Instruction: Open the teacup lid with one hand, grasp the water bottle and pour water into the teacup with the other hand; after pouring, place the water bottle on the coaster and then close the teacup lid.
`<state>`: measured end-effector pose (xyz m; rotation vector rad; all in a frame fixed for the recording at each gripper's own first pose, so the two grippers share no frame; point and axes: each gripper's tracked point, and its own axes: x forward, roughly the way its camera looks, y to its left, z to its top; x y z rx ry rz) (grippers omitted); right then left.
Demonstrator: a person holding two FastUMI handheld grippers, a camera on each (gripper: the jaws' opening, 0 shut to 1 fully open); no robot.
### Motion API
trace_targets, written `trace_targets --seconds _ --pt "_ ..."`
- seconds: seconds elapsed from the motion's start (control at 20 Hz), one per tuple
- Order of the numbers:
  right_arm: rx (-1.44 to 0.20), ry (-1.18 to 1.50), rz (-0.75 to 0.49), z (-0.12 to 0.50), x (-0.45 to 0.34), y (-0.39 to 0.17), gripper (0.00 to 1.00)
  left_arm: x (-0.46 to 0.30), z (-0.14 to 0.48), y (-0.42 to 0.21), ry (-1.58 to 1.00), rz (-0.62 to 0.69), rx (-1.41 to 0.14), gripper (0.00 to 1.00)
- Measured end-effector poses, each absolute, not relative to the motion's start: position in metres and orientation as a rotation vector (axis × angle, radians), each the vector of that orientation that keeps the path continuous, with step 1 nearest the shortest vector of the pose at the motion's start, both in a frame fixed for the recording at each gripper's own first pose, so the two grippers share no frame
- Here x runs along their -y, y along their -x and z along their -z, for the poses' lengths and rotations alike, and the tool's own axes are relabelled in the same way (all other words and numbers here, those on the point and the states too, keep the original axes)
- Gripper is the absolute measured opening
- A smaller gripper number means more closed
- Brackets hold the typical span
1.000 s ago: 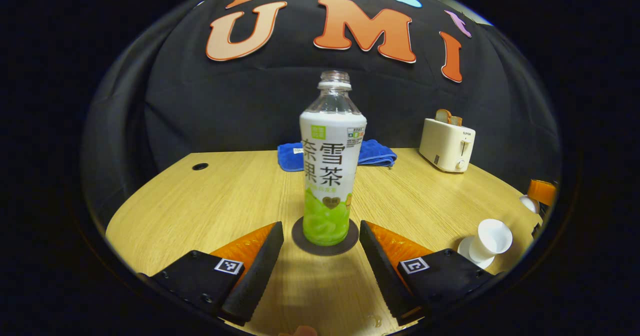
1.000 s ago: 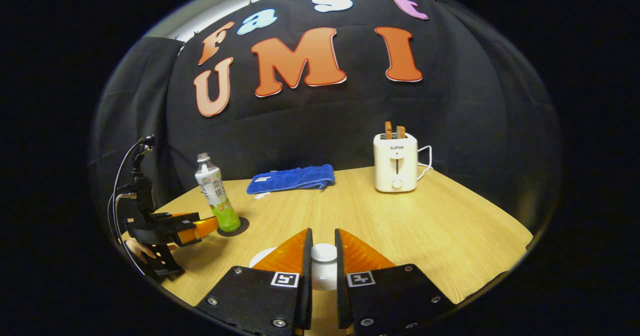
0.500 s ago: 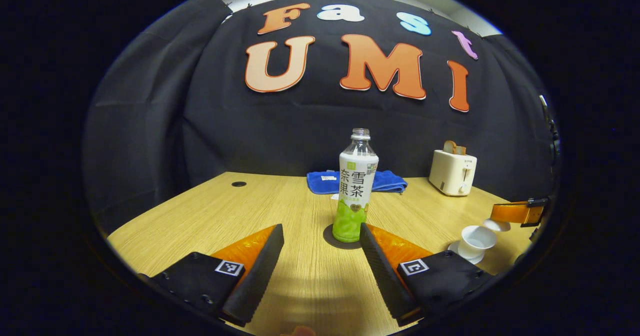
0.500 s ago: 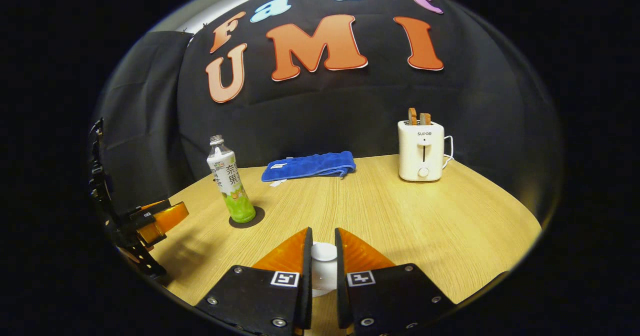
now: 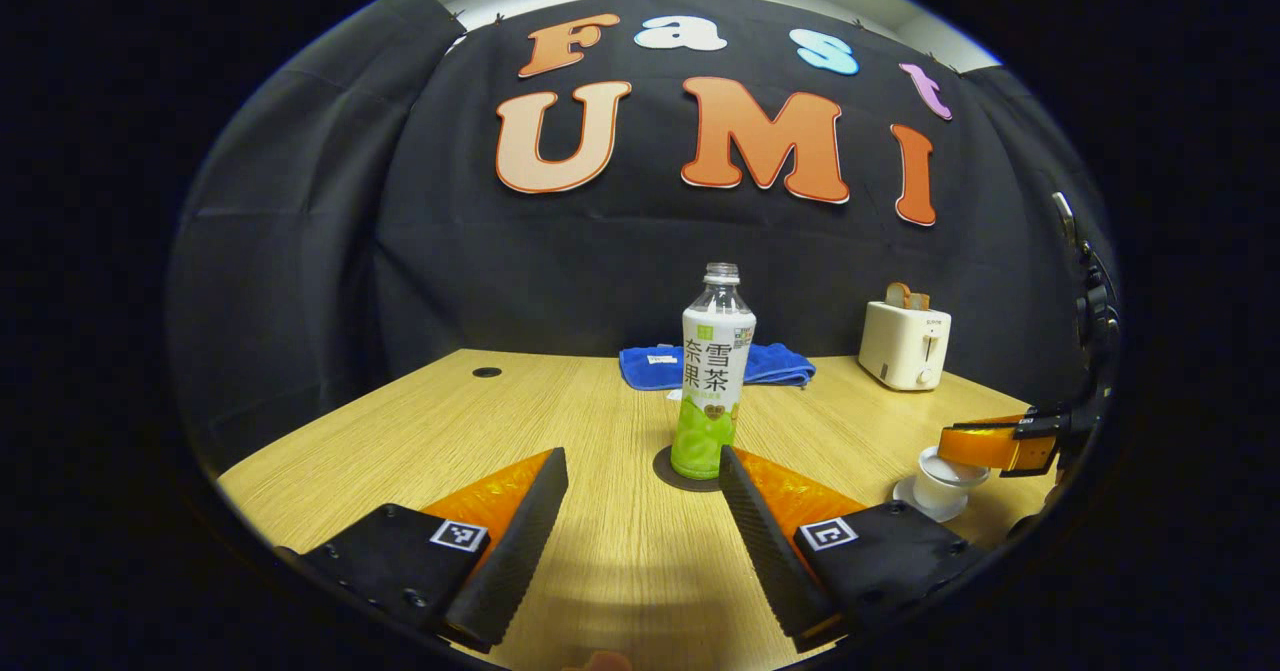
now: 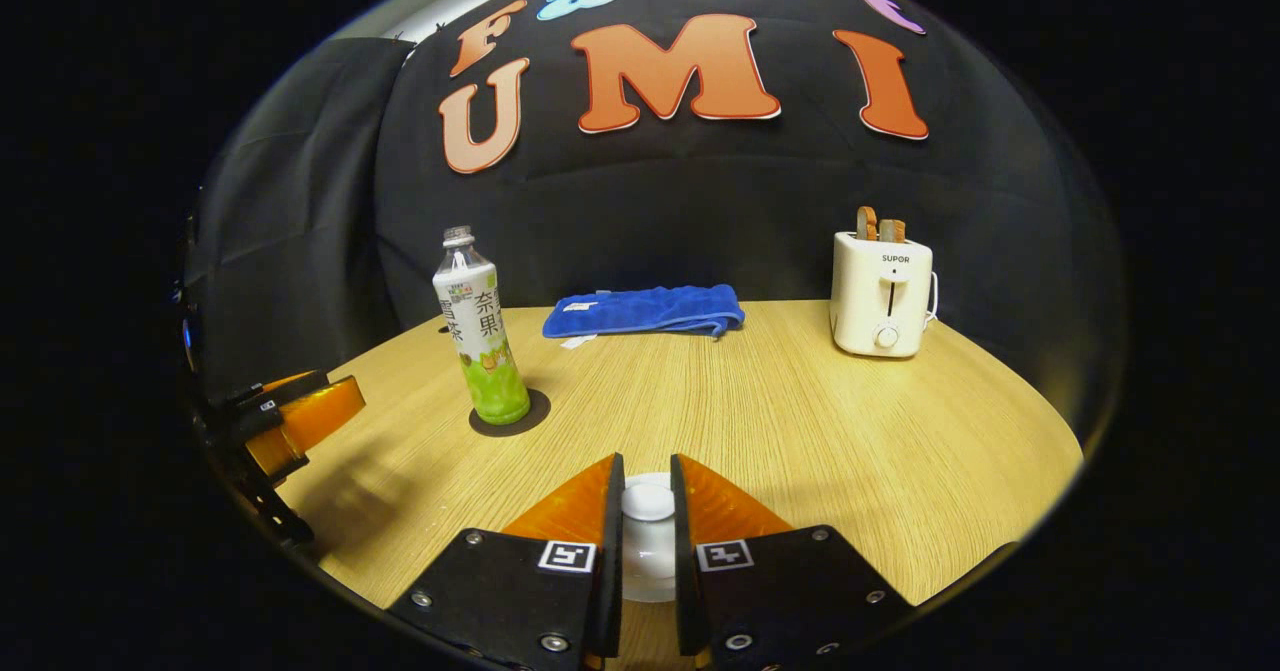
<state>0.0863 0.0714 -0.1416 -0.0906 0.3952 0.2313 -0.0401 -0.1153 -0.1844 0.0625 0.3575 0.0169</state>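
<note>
Wooden surface (image 6: 800, 431) carries one water bottle (image 5: 713, 371), upright and uncapped on one dark coaster (image 5: 668, 470). We see one white teacup (image 5: 938, 483) on its saucer. Our left hand-held gripper (image 5: 640, 521) is spread wide, holding nothing; our right hand-held gripper (image 6: 646, 521) pinches the teacup lid (image 6: 648, 502) by its knob. One blue towel (image 6: 645, 309) and one toaster (image 6: 881, 291) sit behind.
</note>
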Motion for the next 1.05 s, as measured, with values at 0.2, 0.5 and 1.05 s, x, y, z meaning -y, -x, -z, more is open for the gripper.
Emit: trace_targets --seconds 0.2,0.5,1.05 --pt "-0.396 0.081 -0.234 0.138 -0.07 -0.085 0.3 0.115 0.181 0.042 -0.062 -0.021 -0.36 0.98" --pt "-0.336 0.14 -0.203 0.106 -0.056 -0.064 0.71 0.117 0.159 0.046 -0.087 -0.021 -0.336 0.98" --pt "-0.207 0.148 -0.158 0.049 -0.036 -0.036 0.97 0.127 0.12 0.05 -0.068 0.01 -0.266 0.95"
